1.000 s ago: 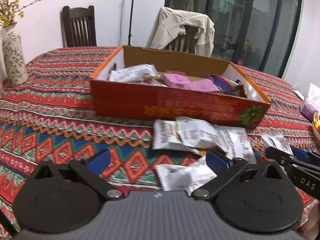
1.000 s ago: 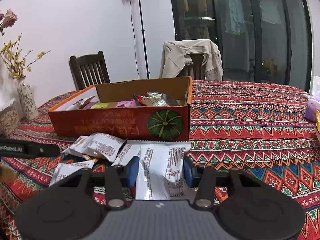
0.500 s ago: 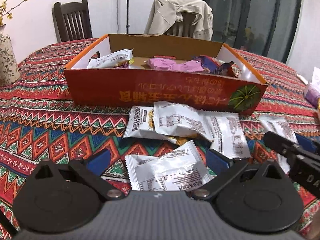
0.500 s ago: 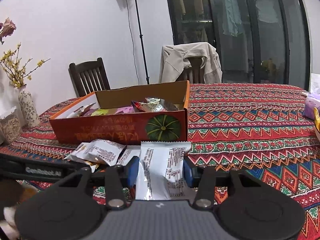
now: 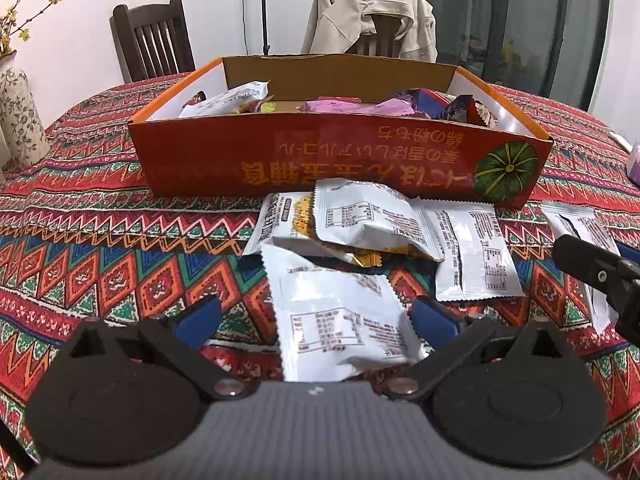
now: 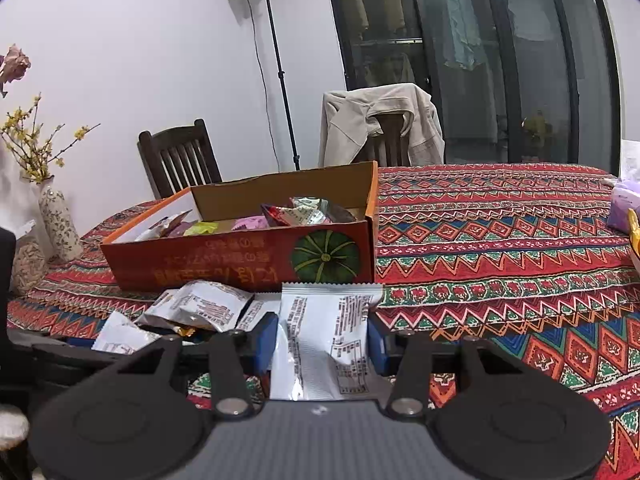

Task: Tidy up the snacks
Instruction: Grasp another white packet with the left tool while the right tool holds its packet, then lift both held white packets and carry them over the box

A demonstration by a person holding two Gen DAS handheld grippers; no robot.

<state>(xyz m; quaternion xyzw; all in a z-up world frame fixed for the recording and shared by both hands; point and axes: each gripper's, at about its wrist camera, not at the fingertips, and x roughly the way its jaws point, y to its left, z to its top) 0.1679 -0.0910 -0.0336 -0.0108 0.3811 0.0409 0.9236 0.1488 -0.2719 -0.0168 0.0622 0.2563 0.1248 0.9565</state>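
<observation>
An orange-red cardboard box (image 5: 340, 152) with a pumpkin picture holds several snacks, and it shows in the right wrist view too (image 6: 240, 264). In front of it lies a pile of white snack packets (image 5: 360, 224). My left gripper (image 5: 316, 320) is open, low over the cloth. One white packet (image 5: 340, 320) lies between its blue pads (image 5: 198, 320); the left pad stands well clear of it. My right gripper (image 6: 322, 344) is shut on another white packet (image 6: 324, 340), both pads pressing its sides. The right gripper's finger (image 5: 600, 276) shows at the left wrist view's right edge.
A patterned red tablecloth (image 6: 500, 248) covers the table. A flowered vase (image 5: 18, 120) stands at the left. Behind the table are a wooden chair (image 5: 152, 40), a second chair draped with a beige jacket (image 5: 368, 16), and a light stand (image 6: 276, 80). A purple pack (image 6: 624, 208) lies far right.
My left gripper has come forward and down over the loose packets, so one white packet now lies between its pads. The right gripper has kept still with its packet.
</observation>
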